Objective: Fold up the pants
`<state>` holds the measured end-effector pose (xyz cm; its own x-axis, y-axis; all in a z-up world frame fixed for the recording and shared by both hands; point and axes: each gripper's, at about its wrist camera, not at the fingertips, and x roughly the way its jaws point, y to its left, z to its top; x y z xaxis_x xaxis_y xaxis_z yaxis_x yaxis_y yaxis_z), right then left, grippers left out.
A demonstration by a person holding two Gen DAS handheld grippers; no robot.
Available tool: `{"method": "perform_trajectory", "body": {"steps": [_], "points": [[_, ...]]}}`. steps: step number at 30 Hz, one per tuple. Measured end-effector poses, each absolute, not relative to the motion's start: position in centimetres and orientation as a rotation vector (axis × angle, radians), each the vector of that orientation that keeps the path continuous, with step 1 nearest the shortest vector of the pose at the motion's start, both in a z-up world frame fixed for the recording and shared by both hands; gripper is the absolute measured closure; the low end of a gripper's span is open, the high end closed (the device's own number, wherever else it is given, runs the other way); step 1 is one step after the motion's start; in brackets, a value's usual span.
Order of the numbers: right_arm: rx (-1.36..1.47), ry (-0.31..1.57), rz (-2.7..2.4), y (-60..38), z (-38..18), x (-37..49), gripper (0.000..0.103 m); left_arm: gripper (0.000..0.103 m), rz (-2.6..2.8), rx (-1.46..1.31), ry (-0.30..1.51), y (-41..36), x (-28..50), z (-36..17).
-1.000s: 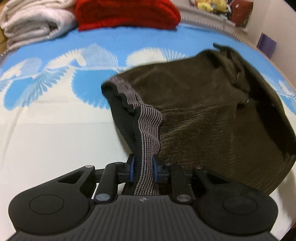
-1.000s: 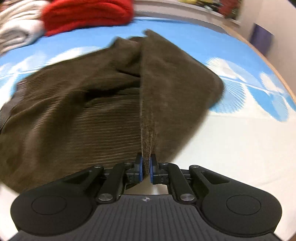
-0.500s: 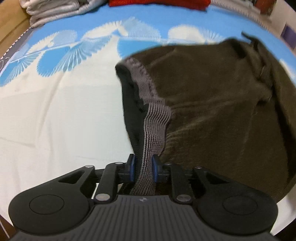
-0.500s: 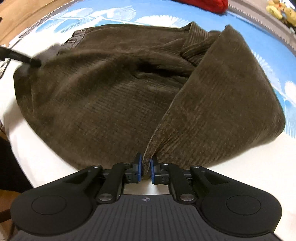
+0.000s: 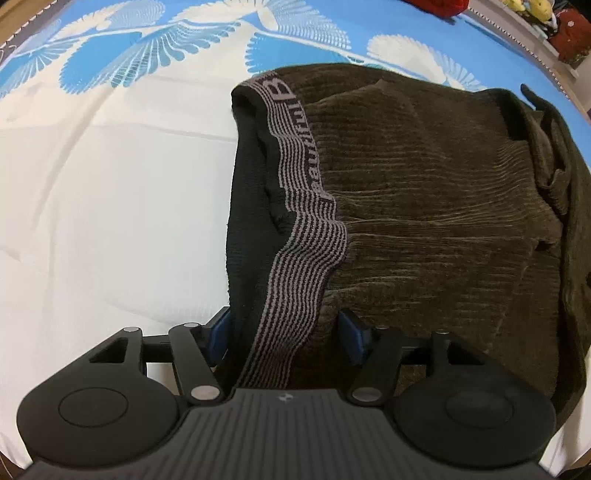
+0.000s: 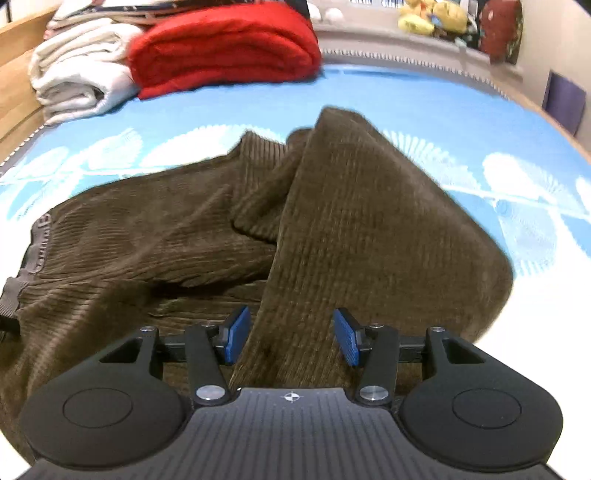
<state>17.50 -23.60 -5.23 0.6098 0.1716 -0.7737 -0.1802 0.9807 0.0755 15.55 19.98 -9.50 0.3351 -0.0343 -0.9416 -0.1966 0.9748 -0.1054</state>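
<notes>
Dark brown corduroy pants (image 5: 424, 206) lie bunched on the bed, also in the right wrist view (image 6: 362, 229). Their grey striped waistband (image 5: 295, 206) with a black lining runs between the pads of my left gripper (image 5: 286, 332), which is open with the band loose in the gap. My right gripper (image 6: 290, 336) is open too, with a raised fold of the pants fabric standing between its blue pads (image 6: 345, 341). The waistband shows at the far left in the right wrist view (image 6: 38, 243).
The bed has a white and blue feather-pattern cover (image 5: 110, 166). A folded red blanket (image 6: 225, 48) and folded white bedding (image 6: 77, 85) lie at the far end. Stuffed toys (image 6: 432, 16) sit on a ledge behind. A wooden bed frame (image 6: 14, 62) is at the left.
Both grippers were shut on the pants; both have now opened and let go. The pants have been laid down on the bed.
</notes>
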Motion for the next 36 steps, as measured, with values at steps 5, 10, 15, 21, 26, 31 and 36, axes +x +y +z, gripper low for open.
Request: {"method": "perform_trajectory", "body": {"steps": [5, 10, 15, 21, 26, 31, 36], "points": [[-0.113, 0.956, 0.221, -21.1, -7.8, 18.7, 0.05, 0.036, 0.101, -0.201, 1.226, 19.9, 16.5, -10.1], [-0.188, 0.982, 0.175, -20.5, -8.7, 18.9, 0.066, 0.035, 0.098, -0.202, 1.224, 20.1, 16.3, -10.1], [-0.103, 0.947, 0.104, -24.3, -6.5, 17.8, 0.097, 0.037, 0.099, -0.203, 1.22, 20.0, 16.5, -10.2], [-0.038, 0.903, 0.054, -31.9, -3.2, 13.5, 0.098, 0.068, 0.1, -0.18, 1.183, 19.9, 15.7, -9.1], [-0.042, 1.053, 0.106, -37.3, -3.7, 9.0, 0.099, 0.074, 0.102, -0.175, 1.149, 19.7, 14.8, -7.7], [-0.239, 1.282, 0.231, -37.8, -7.1, 4.8, 0.103, 0.076, 0.125, -0.209, 1.142, 20.3, 14.5, -7.2], [-0.075, 1.03, 0.227, -39.6, -3.4, 4.9, 0.096, 0.078, 0.157, -0.2, 1.172, 20.4, 14.9, -7.6]]}}
